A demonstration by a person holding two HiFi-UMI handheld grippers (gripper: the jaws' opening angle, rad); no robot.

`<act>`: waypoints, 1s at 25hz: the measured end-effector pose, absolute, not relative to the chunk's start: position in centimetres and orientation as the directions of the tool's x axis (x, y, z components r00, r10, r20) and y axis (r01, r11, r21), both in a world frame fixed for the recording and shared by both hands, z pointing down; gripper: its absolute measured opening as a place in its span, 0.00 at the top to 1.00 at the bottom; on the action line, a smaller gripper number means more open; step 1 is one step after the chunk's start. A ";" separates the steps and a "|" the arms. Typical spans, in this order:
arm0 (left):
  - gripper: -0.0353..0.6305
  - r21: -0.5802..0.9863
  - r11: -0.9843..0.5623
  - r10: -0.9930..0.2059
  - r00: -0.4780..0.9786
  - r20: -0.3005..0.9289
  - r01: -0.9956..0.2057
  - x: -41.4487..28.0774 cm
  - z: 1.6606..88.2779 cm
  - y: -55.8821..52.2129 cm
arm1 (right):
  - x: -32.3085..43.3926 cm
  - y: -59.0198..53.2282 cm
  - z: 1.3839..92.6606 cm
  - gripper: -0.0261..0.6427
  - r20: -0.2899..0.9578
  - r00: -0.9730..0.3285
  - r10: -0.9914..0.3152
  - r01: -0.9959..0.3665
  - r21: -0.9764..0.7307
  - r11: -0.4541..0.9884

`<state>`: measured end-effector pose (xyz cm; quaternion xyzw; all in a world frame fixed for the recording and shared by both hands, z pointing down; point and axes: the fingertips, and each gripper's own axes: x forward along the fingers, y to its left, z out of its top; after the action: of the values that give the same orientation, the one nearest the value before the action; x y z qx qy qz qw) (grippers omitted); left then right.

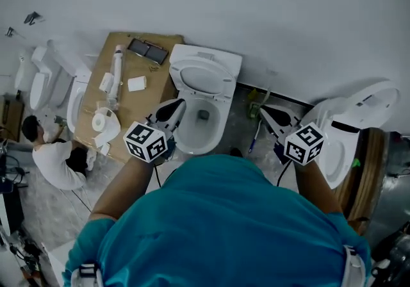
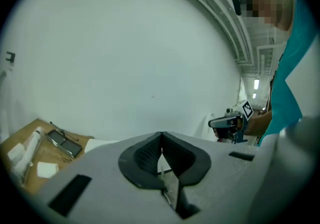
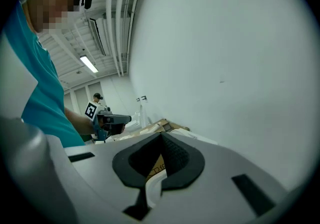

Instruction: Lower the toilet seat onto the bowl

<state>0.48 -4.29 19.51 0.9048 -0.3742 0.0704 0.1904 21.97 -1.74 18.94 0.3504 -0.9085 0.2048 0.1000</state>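
The white toilet stands against the wall in the head view. Its seat (image 1: 204, 78) is raised and leans back with the lid behind it, and the bowl (image 1: 192, 141) is uncovered. My left gripper (image 1: 172, 111) hovers over the bowl's left rim, shut and holding nothing. My right gripper (image 1: 274, 118) hangs to the right of the bowl, above the floor, also shut and empty. In the left gripper view the jaws (image 2: 161, 140) meet, pointing at the bare wall. The right gripper view shows its jaws (image 3: 161, 140) closed as well.
A cardboard box (image 1: 138, 103) left of the toilet carries a paper roll (image 1: 100, 120), a tube and two phones (image 1: 147, 50). A second toilet (image 1: 349, 132) stands at the right and more at the far left (image 1: 45, 81). A person (image 1: 54, 154) crouches on the floor at the left.
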 end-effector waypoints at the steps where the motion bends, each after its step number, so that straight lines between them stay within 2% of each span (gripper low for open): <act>1: 0.95 0.267 -0.640 -0.659 0.693 0.292 -0.721 0.9 19.9 -5.0 | 22.1 -2.8 19.2 0.98 0.323 -0.748 -0.580 -0.662 -0.302 0.686; 7: 0.95 0.182 -0.641 -0.665 0.658 0.353 -0.745 1.1 22.6 -9.2 | 20.4 -7.2 21.2 0.98 0.301 -0.760 -0.576 -0.649 -0.305 0.697; 13: 0.93 0.126 -0.685 -0.622 0.666 0.412 -0.718 -0.6 27.1 -13.6 | 16.2 -10.5 24.5 0.98 0.353 -0.732 -0.583 -0.675 -0.260 0.690; 25: 0.73 -0.123 -0.805 -0.529 0.607 0.593 -0.580 -1.0 34.9 -21.9 | 11.3 -17.9 33.0 0.98 0.461 -0.695 -0.552 -0.665 -0.120 0.737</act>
<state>-1.00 -21.87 34.87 0.8955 -0.3096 0.3173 0.0407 11.28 -17.85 32.95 0.3344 -0.9098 0.1404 0.2017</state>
